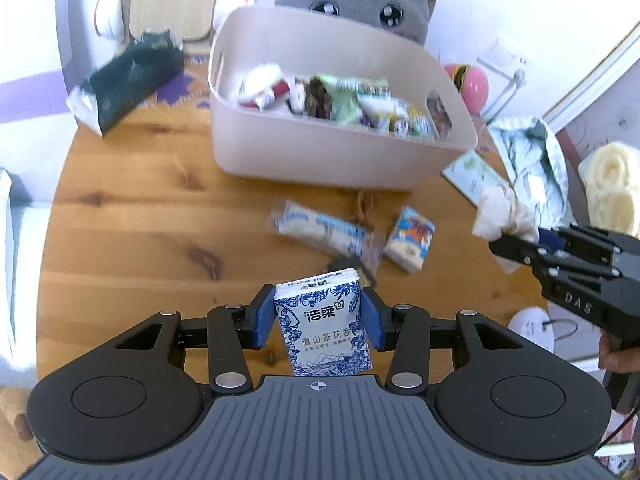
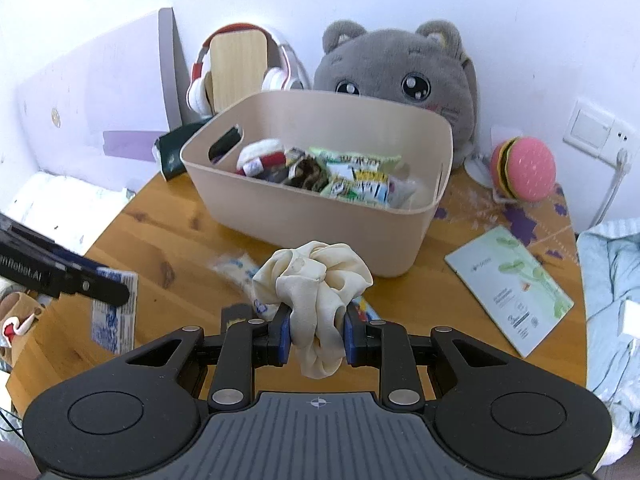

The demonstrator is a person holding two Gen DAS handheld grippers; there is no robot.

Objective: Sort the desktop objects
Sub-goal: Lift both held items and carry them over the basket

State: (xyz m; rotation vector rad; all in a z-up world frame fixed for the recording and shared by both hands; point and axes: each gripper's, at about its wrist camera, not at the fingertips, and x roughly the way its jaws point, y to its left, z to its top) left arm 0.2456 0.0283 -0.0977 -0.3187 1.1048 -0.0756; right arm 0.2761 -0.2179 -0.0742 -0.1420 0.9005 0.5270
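We hold a blue-and-white tissue pack (image 1: 323,320) upright, pinched between the pads of our left gripper (image 1: 318,322), above the wooden table (image 1: 140,208). Our right gripper (image 2: 315,334) is clamped on a cream scrunchie (image 2: 316,284), which bulges loosely above and below the jaws. Both loads sit short of the beige storage bin (image 2: 320,220), already crowded with snack packets. We judge the risks as these: the scrunchie's slack fabric could snag the bin's near rim, the smooth tissue pack could slide from its narrow hold if tilted, and the two grippers could collide if they go for the bin together. A wrapped snack bar (image 1: 320,230) and a small packet (image 1: 408,240) remain on the table.
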